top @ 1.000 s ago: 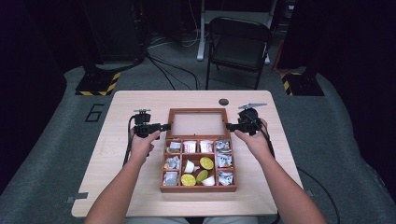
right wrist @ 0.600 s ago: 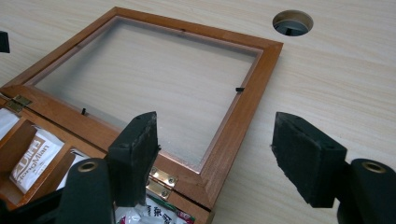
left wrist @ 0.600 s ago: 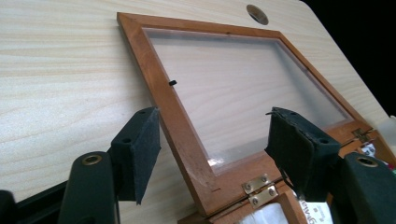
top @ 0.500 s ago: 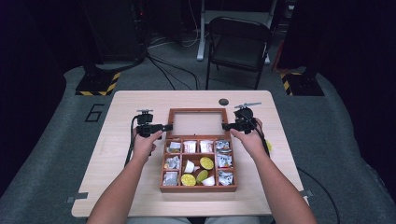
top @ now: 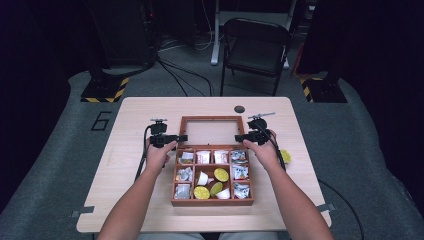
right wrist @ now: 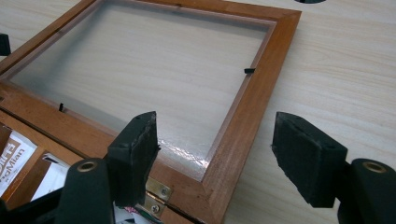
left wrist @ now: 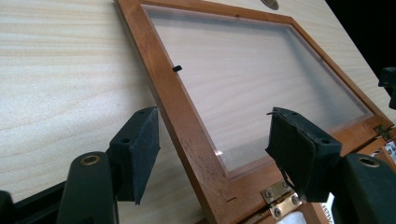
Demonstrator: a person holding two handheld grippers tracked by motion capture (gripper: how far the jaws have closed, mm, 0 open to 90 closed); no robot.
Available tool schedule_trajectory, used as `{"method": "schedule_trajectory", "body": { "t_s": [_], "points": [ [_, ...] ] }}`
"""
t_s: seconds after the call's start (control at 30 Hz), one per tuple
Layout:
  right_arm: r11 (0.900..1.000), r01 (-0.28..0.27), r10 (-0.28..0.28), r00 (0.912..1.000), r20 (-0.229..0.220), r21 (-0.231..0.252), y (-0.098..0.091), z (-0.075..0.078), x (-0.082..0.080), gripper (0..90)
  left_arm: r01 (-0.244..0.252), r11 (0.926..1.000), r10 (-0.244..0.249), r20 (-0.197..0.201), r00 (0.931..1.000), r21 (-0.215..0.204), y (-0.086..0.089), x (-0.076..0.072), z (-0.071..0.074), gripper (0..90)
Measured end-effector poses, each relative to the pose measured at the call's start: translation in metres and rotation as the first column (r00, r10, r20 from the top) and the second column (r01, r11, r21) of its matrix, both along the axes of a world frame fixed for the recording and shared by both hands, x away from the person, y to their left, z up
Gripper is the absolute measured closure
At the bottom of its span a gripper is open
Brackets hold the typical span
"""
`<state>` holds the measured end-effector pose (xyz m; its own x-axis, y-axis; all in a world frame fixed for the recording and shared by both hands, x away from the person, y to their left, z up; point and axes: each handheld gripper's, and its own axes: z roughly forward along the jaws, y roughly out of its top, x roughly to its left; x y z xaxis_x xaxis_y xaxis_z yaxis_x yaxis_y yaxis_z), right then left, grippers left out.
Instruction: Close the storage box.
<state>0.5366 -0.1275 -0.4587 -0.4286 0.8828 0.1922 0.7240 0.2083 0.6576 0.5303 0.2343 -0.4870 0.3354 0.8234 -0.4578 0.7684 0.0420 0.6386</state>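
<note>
A person's forearms reach in from the table's near edge, a two-jaw gripper in each hand, over a wooden compartment box point(top: 212, 201) holding white packets, small white cups and lime halves. Just past the box's filled tray, its glazed wooden lid point(top: 210, 121) lies folded back flat on the light wood table point(top: 125, 125), joined by brass hinges point(left wrist: 279, 197). The left gripper point(top: 179, 138) straddles the lid's left frame rail, jaws apart, pads clear of the wood. The right gripper point(top: 241, 137) straddles the right rail the same way, its jaws having just been opening, the rail between them but unpressed. A lime half point(top: 285, 155) sits on the table beside the right hand. Beyond the lid lies a small dark disc point(top: 239, 109); farther off, a folding chair point(top: 256, 47) stands on the floor.
</note>
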Motion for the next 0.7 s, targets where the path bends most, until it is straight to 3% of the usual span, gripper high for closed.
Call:
{"method": "schedule_trajectory", "body": {
  "t_s": [0.27, 0.47, 0.7],
  "points": [
    [0.9999, -0.009, 0.009, 0.9998, -0.017, -0.008, 0.004, -0.006, 0.001, 31.0, 0.001, 0.9999, -0.001, -0.013, 0.9999, 0.015, -0.005, 0.001, -0.006, 33.7],
    [0.9999, 0.003, -0.002, 0.9991, -0.042, 0.012, 0.004, -0.018, 0.0, 31.9, 0.007, 0.9998, -0.007, -0.024, 0.9997, 0.017, -0.009, 0.001, -0.008, 33.7],
    [0.9993, 0.001, 0.001, 0.9988, -0.049, 0.036, 0.003, -0.021, 0.002, 32.2, -0.005, 0.9999, 0.005, -0.031, 0.9995, 0.011, -0.012, 0.002, -0.011, 33.5]
  ]
}}
